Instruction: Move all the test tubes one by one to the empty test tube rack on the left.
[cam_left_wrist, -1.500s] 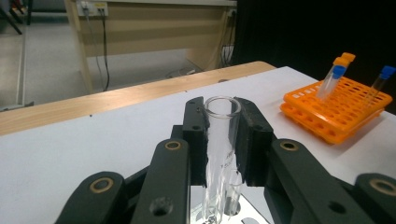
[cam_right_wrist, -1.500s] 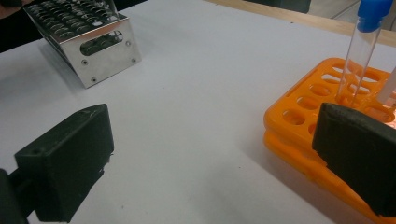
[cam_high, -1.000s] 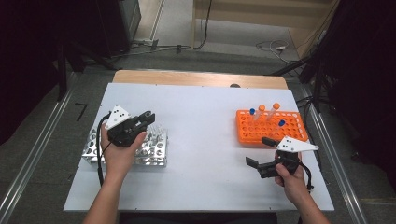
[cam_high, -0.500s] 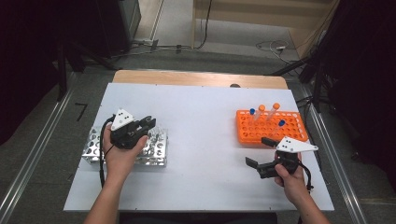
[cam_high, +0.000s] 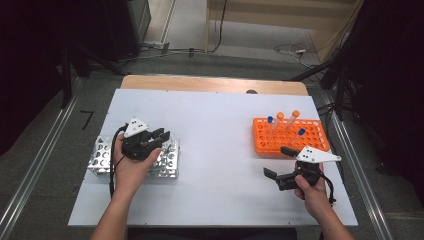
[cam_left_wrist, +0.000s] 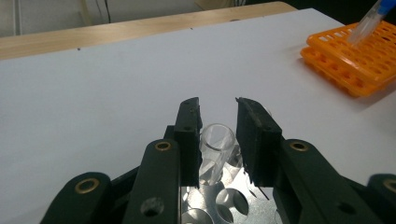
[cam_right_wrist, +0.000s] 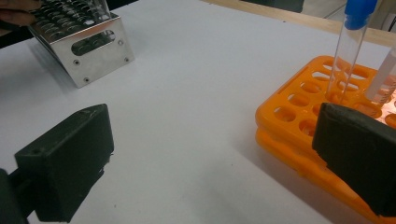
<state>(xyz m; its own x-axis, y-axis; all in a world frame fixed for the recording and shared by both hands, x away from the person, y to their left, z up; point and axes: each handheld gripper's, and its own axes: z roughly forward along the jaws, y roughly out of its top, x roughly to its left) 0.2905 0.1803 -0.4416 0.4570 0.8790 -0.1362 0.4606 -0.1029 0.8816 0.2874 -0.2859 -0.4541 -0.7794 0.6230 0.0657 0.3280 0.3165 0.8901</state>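
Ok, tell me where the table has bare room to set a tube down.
The widest bare patch lies mid-table, between the metal rack and the orange rack. The strip along the wooden far edge is bare too. It is crowded at the left gripper over the metal rack, and around the right gripper.

A white rectangular desk (cam_high: 215, 120) takes up the middle of the frame, with a strip of pale wood (cam_high: 210, 83) along its far edge. Grey carpeted floor (cam_high: 45, 120) surrounds it, with metal rails (cam_high: 30, 175) at lower left and cables (cam_high: 295, 50) at upper right.
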